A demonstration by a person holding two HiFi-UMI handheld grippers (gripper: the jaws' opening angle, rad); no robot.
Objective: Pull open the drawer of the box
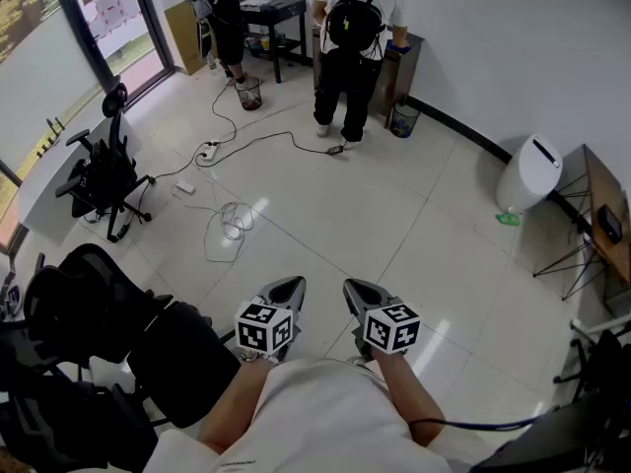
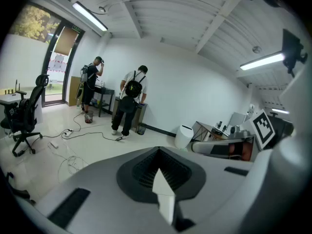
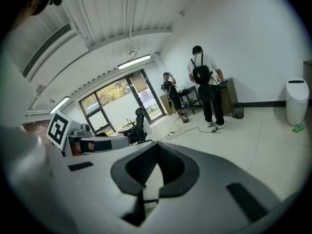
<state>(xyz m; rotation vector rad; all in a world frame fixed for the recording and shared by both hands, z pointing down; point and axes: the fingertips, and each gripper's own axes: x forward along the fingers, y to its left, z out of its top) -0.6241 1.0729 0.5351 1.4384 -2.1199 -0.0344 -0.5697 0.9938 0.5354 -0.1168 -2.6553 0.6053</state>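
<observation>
No box or drawer shows in any view. In the head view my left gripper (image 1: 287,288) and right gripper (image 1: 356,290) are held side by side low over the white tiled floor, each with its marker cube behind it. Both point away from me. In the left gripper view the left gripper (image 2: 158,150) has its jaws closed tip to tip with nothing between them. The right gripper (image 3: 157,146) in its own view is shut the same way and holds nothing.
Two people (image 1: 352,28) stand at a dark desk (image 1: 274,10) by the far wall. Cables and a power strip (image 1: 208,151) trail across the floor. An office chair (image 1: 105,177) stands at left, a white bin (image 1: 529,173) and a small table (image 1: 603,215) at right.
</observation>
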